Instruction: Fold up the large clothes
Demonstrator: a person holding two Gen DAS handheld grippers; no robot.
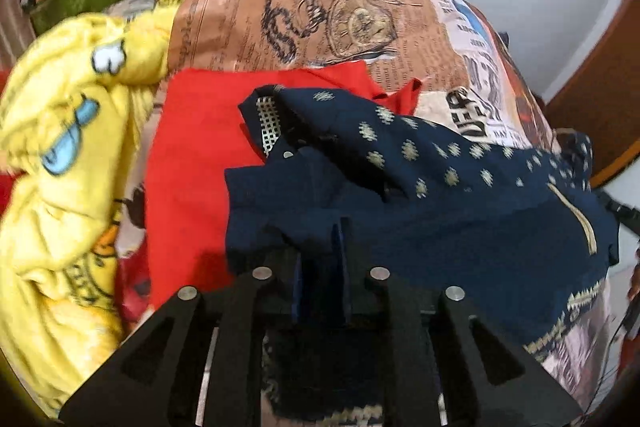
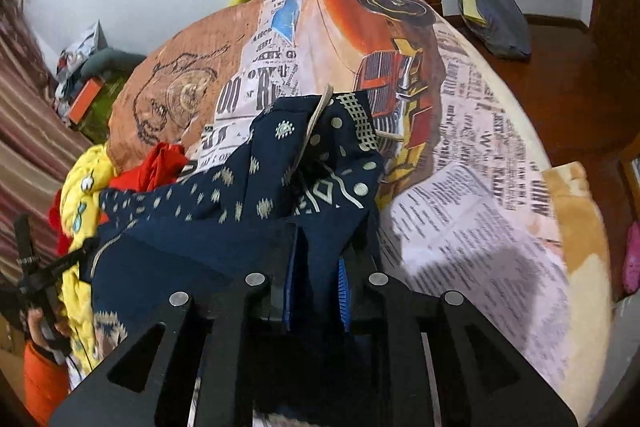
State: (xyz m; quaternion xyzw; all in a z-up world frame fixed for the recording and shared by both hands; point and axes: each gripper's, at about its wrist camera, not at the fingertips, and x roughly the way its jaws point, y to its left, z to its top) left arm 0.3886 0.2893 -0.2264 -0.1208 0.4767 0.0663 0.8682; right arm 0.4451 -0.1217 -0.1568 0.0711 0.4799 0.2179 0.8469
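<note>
A navy blue garment with cream motifs hangs stretched between my two grippers above the bed; it also shows in the right wrist view. My left gripper is shut on one edge of it, with the cloth bunched over the fingers. My right gripper is shut on the other edge, its fingertips hidden under the folds. The left gripper shows at the left edge of the right wrist view, held by a hand.
A bed with a newspaper-print bedspread lies below. A red garment and a yellow cartoon-print blanket lie on it to the left. A wooden headboard with a dark pouch stands at the right.
</note>
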